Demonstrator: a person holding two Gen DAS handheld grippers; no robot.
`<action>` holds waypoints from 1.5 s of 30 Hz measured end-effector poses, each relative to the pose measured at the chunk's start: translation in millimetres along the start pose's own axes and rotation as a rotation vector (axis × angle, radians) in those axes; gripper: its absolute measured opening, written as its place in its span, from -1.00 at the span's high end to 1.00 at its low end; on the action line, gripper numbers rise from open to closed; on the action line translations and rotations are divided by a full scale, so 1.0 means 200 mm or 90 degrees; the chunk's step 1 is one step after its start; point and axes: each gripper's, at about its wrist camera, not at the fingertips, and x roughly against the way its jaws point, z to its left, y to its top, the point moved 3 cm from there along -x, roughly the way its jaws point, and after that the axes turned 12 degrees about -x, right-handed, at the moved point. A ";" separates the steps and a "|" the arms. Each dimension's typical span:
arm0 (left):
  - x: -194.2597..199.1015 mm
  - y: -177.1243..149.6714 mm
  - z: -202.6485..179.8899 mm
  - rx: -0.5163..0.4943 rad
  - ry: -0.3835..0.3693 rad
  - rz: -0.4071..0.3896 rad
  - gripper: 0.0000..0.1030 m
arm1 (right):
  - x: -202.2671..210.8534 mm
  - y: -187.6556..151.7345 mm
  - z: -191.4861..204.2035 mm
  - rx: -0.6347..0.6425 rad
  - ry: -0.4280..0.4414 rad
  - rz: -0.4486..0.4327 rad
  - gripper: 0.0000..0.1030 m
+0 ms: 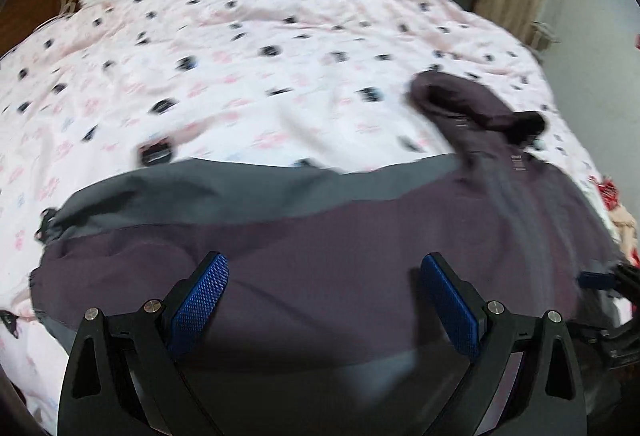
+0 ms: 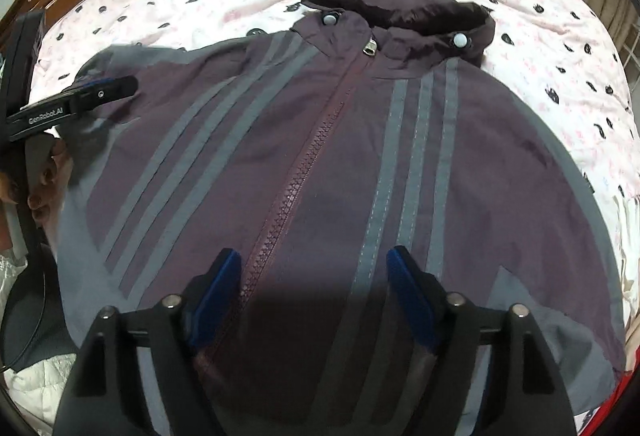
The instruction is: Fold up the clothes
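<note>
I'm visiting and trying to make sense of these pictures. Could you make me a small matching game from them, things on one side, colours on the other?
Things:
1. jacket
2. stripes
3. snap buttons
4. bedsheet

Colours:
A. pale pink with dark spots
B. white
C. dark purple
D. grey

Pairs: 1-C, 2-D, 3-B, 4-A
</note>
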 end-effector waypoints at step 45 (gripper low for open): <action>0.26 -0.37 0.69 0.306 -0.021 -0.119 -0.90 | 0.12 0.29 0.20 0.069 0.045 -0.024 -0.74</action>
